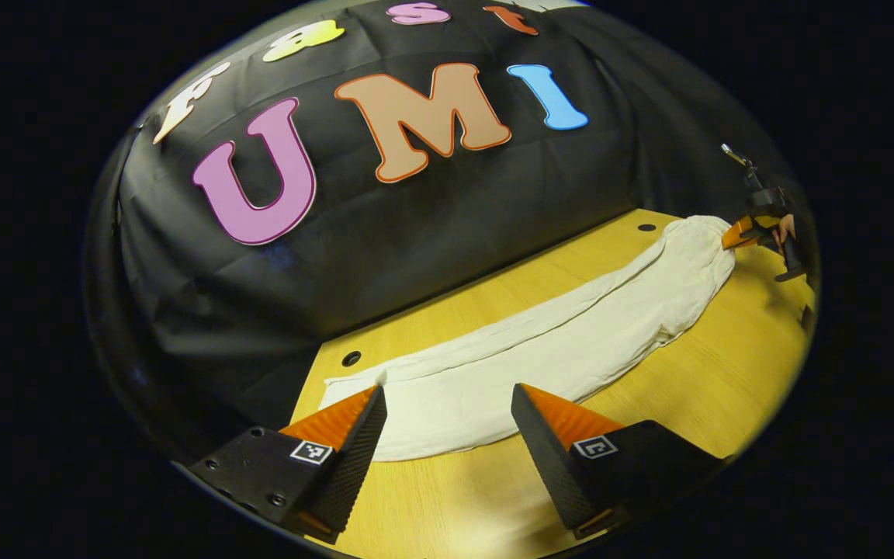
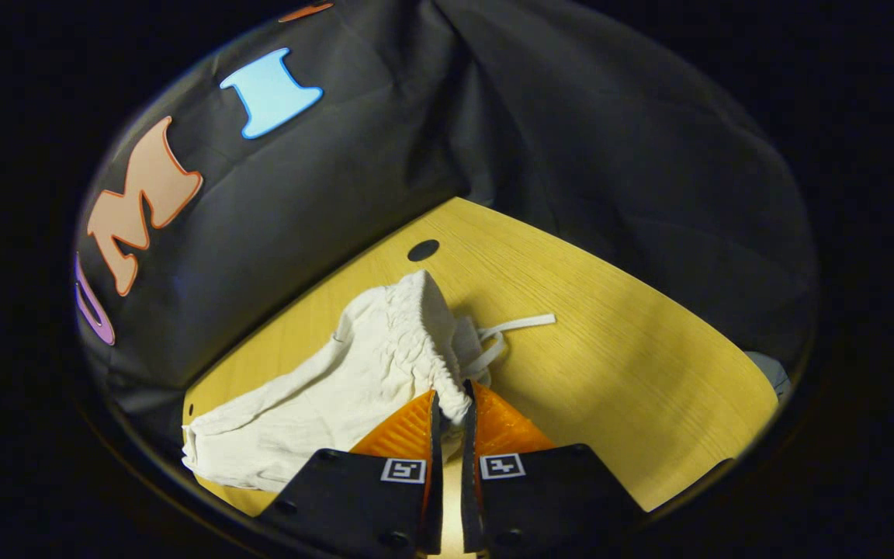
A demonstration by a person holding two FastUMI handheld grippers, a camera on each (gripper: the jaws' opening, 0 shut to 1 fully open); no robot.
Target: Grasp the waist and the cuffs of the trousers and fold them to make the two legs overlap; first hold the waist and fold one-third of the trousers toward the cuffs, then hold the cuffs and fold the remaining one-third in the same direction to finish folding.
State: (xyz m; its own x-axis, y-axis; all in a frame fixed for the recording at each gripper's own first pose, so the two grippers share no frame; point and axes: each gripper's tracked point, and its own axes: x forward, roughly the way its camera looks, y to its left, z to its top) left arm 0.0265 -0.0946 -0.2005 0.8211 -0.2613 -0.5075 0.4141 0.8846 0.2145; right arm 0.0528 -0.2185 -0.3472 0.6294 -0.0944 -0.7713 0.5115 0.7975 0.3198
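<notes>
White trousers [image 1: 563, 341] lie stretched along the wooden table [image 1: 711, 388], legs overlapping. In the left gripper view my left gripper [image 1: 447, 404] stands open just above the cuff end [image 1: 431, 419], one finger at each side of it. Far off at the right, the other gripper [image 1: 742, 235] pinches the waist end. In the right gripper view my right gripper [image 2: 451, 400] is shut on the gathered elastic waistband [image 2: 424, 334], which rises in a ridge from the table [image 2: 610, 365]. A white drawstring [image 2: 513, 326] trails out to the right of the waist.
Black cloth walls close the table at the back and right. Small dark holes [image 1: 351, 359] [image 2: 423, 250] sit in the tabletop near the wall. Bare wood [image 2: 633, 373] lies to the right of the waist, and more [image 1: 726, 373] in front of the trousers.
</notes>
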